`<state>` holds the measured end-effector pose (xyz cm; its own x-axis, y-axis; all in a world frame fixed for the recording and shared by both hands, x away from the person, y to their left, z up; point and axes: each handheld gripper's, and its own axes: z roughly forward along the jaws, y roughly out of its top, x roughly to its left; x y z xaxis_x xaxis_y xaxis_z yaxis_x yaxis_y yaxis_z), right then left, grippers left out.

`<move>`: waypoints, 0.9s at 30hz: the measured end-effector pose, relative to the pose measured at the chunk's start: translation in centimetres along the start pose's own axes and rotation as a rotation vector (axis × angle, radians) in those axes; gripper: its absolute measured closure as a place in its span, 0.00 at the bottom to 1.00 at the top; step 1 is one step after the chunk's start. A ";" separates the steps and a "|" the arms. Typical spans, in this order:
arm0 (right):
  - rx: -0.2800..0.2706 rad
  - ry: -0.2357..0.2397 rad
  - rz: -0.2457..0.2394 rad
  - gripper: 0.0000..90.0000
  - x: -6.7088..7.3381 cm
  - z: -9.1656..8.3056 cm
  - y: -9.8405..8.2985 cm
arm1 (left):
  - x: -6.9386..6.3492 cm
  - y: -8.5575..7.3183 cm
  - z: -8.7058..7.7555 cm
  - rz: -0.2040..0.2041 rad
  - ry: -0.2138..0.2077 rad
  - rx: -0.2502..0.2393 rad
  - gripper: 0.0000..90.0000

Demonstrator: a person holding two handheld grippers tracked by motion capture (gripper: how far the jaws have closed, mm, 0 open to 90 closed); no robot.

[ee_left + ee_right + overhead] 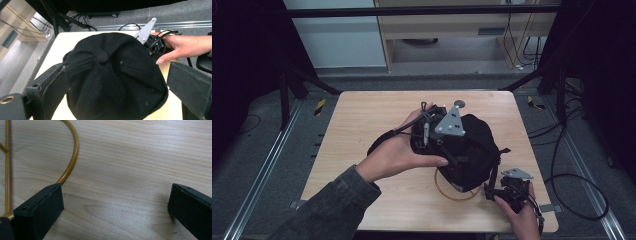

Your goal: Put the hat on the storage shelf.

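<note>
A black cap sits mid-table on a gold wire stand whose ring base shows beneath it. My left gripper, held in a hand, rests against the cap's far-left side. In the left gripper view the cap's crown lies between the wide-apart jaws of the open left gripper. My right gripper is low at the table's near right, beside the cap. The right gripper is open over bare wood, with the gold wire ring curving past its left jaw.
The wooden table has its near edge just below my right hand. Metal floor rails run along both sides. Cables loop on the floor at the right. A cabinet stands behind the table.
</note>
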<state>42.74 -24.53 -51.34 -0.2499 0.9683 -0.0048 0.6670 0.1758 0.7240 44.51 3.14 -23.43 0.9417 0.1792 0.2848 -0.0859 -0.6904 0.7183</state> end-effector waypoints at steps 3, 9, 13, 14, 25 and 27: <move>0.000 0.000 0.001 0.00 0.0 0.0 0.0 | 0.3 -0.8 -0.5 -0.020 -0.002 -0.006 0.04; 0.001 0.001 0.004 0.00 0.0 0.0 0.0 | 0.3 -2.5 -1.5 -0.041 0.001 -0.001 0.04; -0.001 0.000 0.001 0.00 0.0 0.0 0.0 | 0.2 -3.7 -2.0 -0.055 0.019 0.011 0.04; -0.001 0.000 0.001 0.00 0.0 0.0 0.0 | 0.2 -4.0 -2.2 -0.057 0.021 0.009 0.04; -0.001 0.002 0.003 0.00 0.0 0.0 0.0 | -0.2 -8.1 -3.3 -0.101 0.071 0.015 0.04; -0.001 0.002 0.000 0.00 0.0 0.0 0.0 | -0.4 -9.5 -3.2 -0.119 0.072 0.027 0.04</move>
<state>42.72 -24.53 -51.32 -0.2510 0.9680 -0.0032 0.6664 0.1752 0.7247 43.89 11.84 -28.33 0.9189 0.3098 0.2443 0.0343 -0.6795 0.7328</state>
